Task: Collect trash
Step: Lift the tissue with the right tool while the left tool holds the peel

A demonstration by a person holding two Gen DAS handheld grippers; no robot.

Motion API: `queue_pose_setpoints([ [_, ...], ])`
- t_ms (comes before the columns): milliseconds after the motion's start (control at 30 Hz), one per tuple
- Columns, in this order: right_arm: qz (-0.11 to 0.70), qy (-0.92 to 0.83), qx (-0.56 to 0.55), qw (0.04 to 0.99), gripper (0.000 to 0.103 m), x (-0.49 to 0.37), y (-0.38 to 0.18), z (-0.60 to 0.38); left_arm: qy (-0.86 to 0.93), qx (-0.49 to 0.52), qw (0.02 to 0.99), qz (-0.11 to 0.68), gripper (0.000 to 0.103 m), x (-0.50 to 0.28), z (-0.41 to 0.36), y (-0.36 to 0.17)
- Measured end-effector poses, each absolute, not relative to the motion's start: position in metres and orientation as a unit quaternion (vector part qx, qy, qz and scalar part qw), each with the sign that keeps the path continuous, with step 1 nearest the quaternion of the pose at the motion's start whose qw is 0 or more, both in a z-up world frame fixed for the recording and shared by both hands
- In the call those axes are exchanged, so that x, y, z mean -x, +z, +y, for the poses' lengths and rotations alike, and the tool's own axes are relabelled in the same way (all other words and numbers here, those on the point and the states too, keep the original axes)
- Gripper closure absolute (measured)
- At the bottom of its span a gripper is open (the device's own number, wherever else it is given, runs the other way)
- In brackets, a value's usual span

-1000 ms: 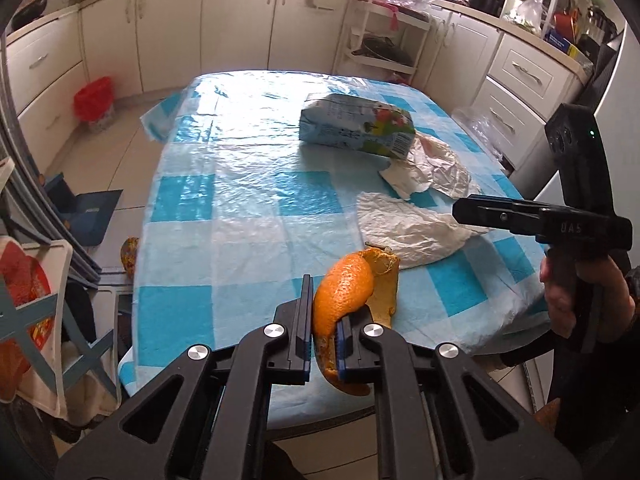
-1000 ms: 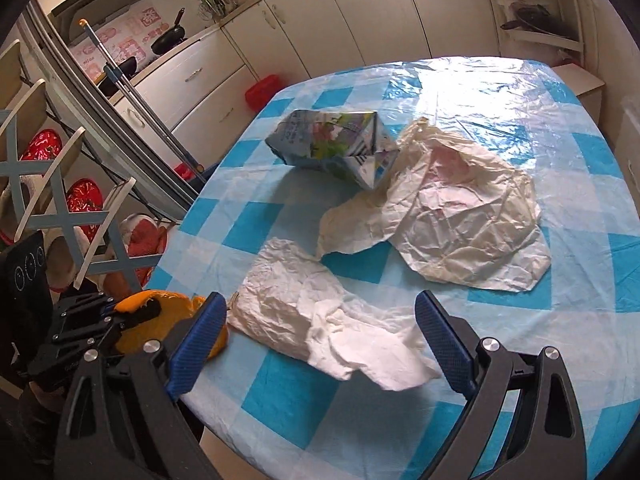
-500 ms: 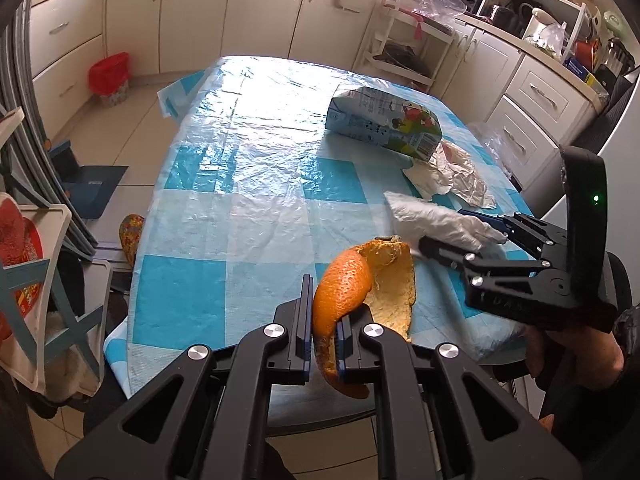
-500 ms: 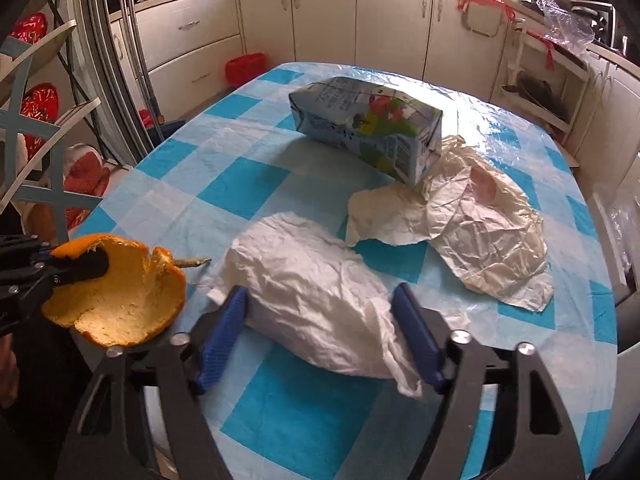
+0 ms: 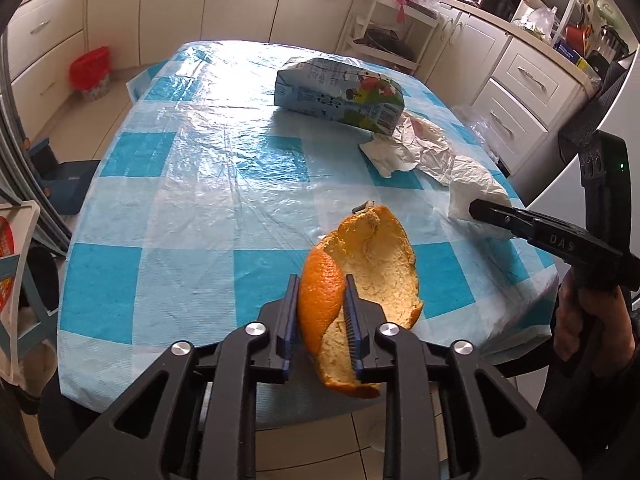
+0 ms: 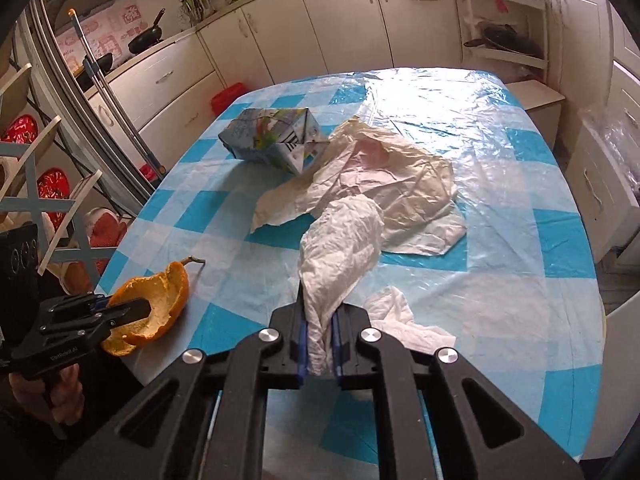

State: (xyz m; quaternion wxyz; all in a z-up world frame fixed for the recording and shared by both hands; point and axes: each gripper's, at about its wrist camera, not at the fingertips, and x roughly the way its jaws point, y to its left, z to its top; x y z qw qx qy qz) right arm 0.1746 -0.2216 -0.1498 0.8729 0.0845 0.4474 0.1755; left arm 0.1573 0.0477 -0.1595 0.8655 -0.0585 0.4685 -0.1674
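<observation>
My left gripper (image 5: 321, 304) is shut on an orange peel (image 5: 360, 280) and holds it above the near edge of the blue-checked table (image 5: 180, 200). The peel also shows in the right wrist view (image 6: 160, 300), in the left gripper (image 6: 120, 312). My right gripper (image 6: 320, 332) is shut on a crumpled white paper towel (image 6: 340, 248) and lifts it off the cloth. In the left wrist view the right gripper (image 5: 480, 208) shows at the right with the towel (image 5: 476, 184). A flattened juice carton (image 6: 276, 140) and a crumpled cream wrapper (image 6: 392, 184) lie further back.
A small white scrap (image 6: 400, 312) lies beside my right gripper. Kitchen cabinets (image 5: 180, 8) ring the table. A red bin (image 5: 90, 72) stands on the floor at the far left. A chair with blue crossbars (image 6: 48, 208) is by the table's left side.
My right gripper closed on the white paper towel and raised it from the table. My left gripper kept its hold on the orange peel and shifted slightly.
</observation>
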Motion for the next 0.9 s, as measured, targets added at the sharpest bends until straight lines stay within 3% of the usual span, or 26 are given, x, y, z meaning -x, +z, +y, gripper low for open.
queue_pose_setpoints([
  [33,0.448,0.175,-0.090,0.872,0.093,-0.174,-0.152,-0.224,-0.167,0.057,0.866,0.468,0.072,-0.157,0.046,-0.159],
  [167,0.447,0.181,-0.110,0.869,0.093,-0.176,-0.155,-0.226,-0.157,0.051,0.868,0.469,0.071,-0.157,0.037,-0.159],
  [233,0.443,0.184,-0.112,0.870,0.093,-0.174,-0.154,-0.226,-0.153,0.058,0.865,0.474,0.086,-0.159,0.037,-0.160],
  [400,0.433,0.192,-0.125,0.872,0.093,-0.173,-0.151,-0.231,-0.137,0.065,0.872,0.466,0.095,-0.158,0.036,-0.153],
  [900,0.395,0.201,-0.139,0.886,0.093,-0.166,-0.136,-0.245,-0.093,0.018,0.903,0.419,0.095,-0.155,-0.001,-0.104],
])
